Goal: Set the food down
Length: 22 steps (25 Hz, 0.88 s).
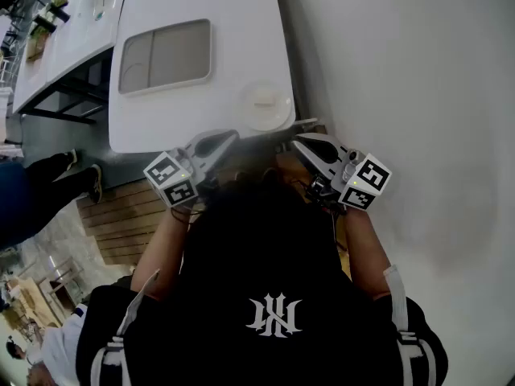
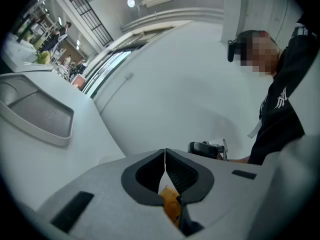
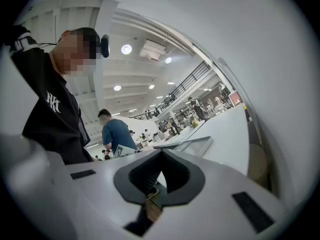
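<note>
Head view: the left gripper [image 1: 222,140] and right gripper [image 1: 311,144] are held close in front of the person's black shirt [image 1: 265,296], both aimed toward a white surface [image 1: 193,111]. Both pairs of jaws are clenched with nothing in them. On the surface, just beyond the jaws and between the two grippers, sits a round white plate [image 1: 278,112] carrying a pale lump [image 1: 264,97] that may be the food. It is too small and washed out to tell its long axis or which way it points. A shallow recessed tray [image 1: 165,55] lies farther along the surface. A broad white panel [image 1: 402,71] fills the right side. Wooden floor boards [image 1: 121,215] show at lower left, with another person's legs [image 1: 48,183] beside them.

Left gripper view: the left gripper [image 2: 165,156] has its dark pads pressed together along a thin line, with nothing gripped. A wood-coloured patch [image 2: 170,204] shows below them. The tray [image 2: 37,111] sits at the left. The room behind has ceiling lights and a railing.

Right gripper view: the right gripper [image 3: 160,158] is also clamped shut and empty. Beyond it the surface [image 3: 225,129] stretches into a large hall, where a person in a blue shirt [image 3: 115,131] stands.
</note>
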Each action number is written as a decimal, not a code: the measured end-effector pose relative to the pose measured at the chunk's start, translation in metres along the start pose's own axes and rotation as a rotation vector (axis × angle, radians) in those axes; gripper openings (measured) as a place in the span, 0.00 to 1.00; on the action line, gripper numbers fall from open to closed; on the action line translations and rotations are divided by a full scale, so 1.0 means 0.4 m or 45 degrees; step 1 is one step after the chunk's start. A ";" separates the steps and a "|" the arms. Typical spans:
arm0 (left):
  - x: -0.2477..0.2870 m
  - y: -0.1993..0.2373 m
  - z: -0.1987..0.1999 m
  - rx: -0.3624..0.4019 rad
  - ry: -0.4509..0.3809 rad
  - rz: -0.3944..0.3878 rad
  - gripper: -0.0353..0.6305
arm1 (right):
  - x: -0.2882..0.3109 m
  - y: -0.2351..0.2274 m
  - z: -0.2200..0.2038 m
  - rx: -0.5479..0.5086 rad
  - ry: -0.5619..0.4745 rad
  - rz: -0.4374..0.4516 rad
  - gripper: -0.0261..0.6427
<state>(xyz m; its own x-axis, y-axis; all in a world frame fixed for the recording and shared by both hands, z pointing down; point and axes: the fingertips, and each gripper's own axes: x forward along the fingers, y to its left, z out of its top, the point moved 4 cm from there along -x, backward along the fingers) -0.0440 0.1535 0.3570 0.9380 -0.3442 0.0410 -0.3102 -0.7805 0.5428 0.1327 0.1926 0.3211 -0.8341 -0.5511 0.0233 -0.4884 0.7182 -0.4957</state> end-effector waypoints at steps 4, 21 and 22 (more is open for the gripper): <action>0.003 0.009 -0.001 -0.006 0.013 -0.022 0.06 | 0.016 -0.005 0.000 -0.003 0.008 -0.014 0.04; -0.033 0.091 -0.060 -0.191 0.129 -0.093 0.31 | 0.037 -0.090 -0.046 0.168 0.150 -0.254 0.35; -0.032 0.101 -0.060 -0.208 0.136 -0.076 0.32 | 0.030 -0.102 -0.046 0.182 0.151 -0.266 0.35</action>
<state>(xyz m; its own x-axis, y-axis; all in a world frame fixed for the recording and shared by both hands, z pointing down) -0.0647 0.1390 0.3986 0.9677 -0.2360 0.0888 -0.2326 -0.6999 0.6753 0.1378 0.1644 0.3574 -0.7472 -0.6215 0.2354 -0.6191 0.5221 -0.5867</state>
